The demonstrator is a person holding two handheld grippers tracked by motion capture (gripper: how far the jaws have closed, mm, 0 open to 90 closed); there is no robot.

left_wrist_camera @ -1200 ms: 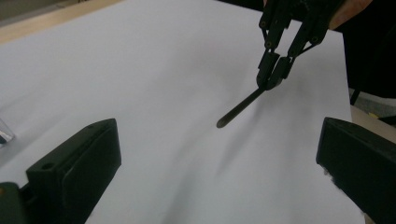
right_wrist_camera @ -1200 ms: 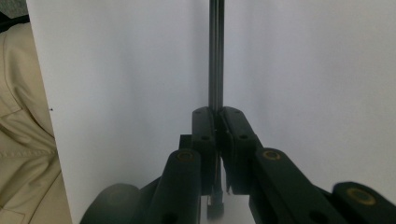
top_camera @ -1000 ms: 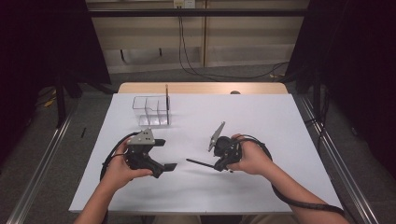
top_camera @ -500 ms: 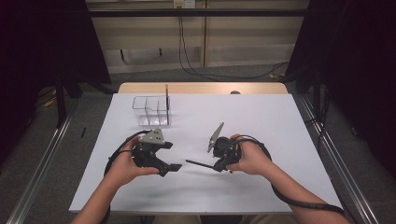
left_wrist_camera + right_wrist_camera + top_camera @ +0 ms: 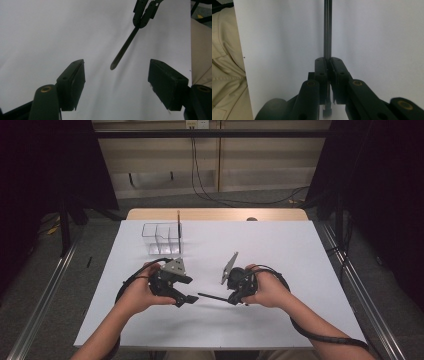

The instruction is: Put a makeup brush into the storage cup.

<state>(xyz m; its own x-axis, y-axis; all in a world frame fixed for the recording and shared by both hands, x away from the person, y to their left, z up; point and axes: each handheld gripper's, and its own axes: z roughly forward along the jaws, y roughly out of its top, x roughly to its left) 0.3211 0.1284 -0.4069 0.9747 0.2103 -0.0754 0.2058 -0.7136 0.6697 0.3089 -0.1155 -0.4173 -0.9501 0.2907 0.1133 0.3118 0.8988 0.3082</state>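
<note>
A thin dark rod (image 5: 212, 296) lies level just above the white table (image 5: 280, 250), held at one end by my right gripper (image 5: 231, 299), which is shut on it. In the right gripper view the rod (image 5: 327, 30) runs straight ahead from the pinched jaws of the right gripper (image 5: 328, 60). My left gripper (image 5: 187, 299) faces the rod's free end. In the left gripper view the rod (image 5: 125, 47) points its tip toward the gap of the left gripper (image 5: 117, 63), whose jaws have just been closing. They stand apart and touch nothing.
A clear compartment box (image 5: 160, 240) stands at the back left of the table, with a second dark rod (image 5: 178, 225) upright at its right side. A beige sleeve (image 5: 224, 75) lies by the near table edge. Cables trail from both grippers.
My left gripper has moved right, toward the rod's free tip, and its jaws look narrower. The right gripper and the rod have stayed put.
</note>
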